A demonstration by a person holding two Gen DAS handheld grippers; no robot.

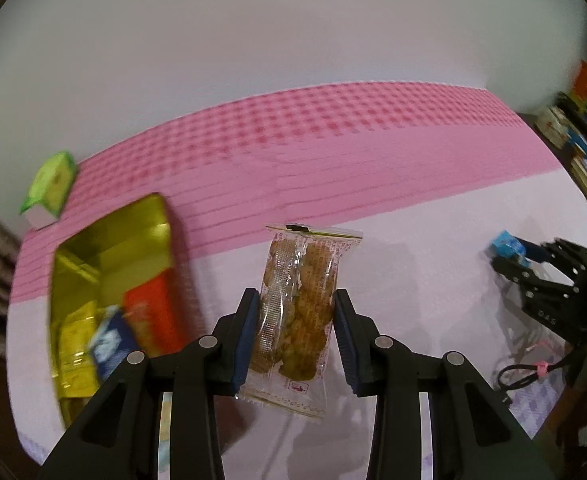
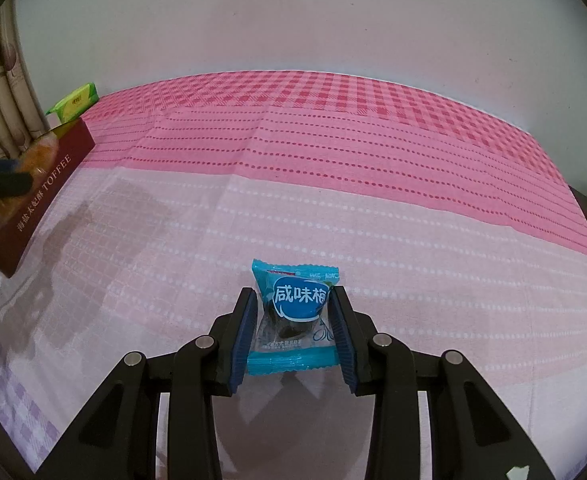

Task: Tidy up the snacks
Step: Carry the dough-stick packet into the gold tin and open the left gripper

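We are holding a clear packet of fried snacks point(image 1: 295, 312) clamped in the left gripper point(image 1: 297, 320), lifted off the table, with the open gold-lined box point(image 1: 109, 280) to the left. We should be carrying it level over the rim before letting go. The right gripper point(image 2: 293, 320) is pinching a blue plum candy point(image 2: 295, 308), reading 咸味梅. The box's side is reading "TOFFEE".
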